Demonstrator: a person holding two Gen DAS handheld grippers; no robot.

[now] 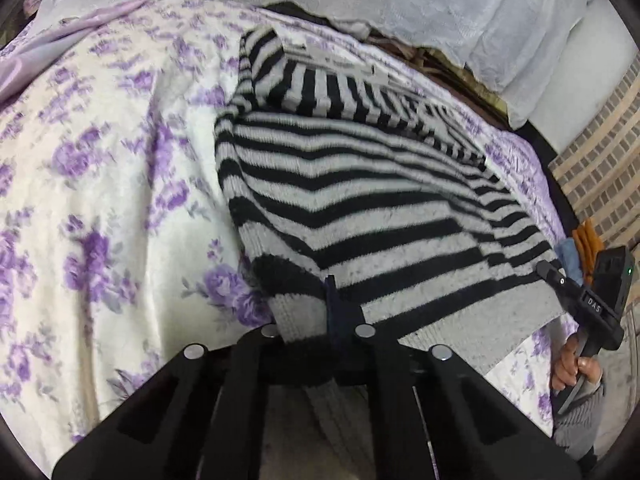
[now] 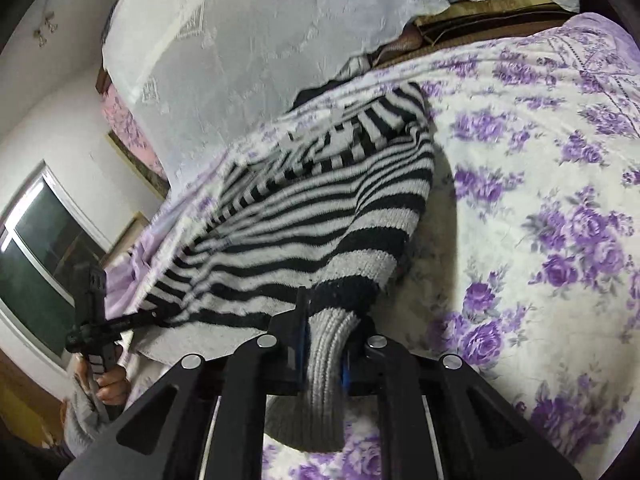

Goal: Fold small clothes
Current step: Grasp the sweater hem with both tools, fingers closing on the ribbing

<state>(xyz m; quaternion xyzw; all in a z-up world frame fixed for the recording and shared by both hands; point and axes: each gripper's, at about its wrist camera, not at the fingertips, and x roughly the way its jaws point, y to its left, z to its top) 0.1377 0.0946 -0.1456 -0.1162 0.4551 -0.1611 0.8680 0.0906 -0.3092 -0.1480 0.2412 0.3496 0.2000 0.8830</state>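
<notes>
A: In the left wrist view, what are the left tongs (image 1: 318, 320) doing?

B: They are clamped on the grey ribbed hem of the sweater (image 1: 360, 184), at its near left corner. The hem is pulled up off the bed (image 1: 100, 160); the far part of the striped knit, with a sleeve folded across it, lies on the floral cover.

A: And the other side?

B: At the right edge the right tongs (image 1: 550, 270) meet the sweater's right hem corner. A hand (image 1: 576, 368) grips that tool's handle from below, fingers wrapped round it, the tool tilted toward the sweater.

A: Now the right wrist view.

B: The right tongs (image 2: 324, 344) are closed on the ribbed hem, which bunches between the fingers and hangs down past them. The sweater (image 2: 320, 208) stretches away to the left, its near edge raised over the bed (image 2: 540, 200).

A: The left tool?

B: The left tongs (image 2: 160, 322) reach in from the left and pinch the hem's other corner. The left hand (image 2: 110, 384) holds the handle upright, fist closed.
</notes>
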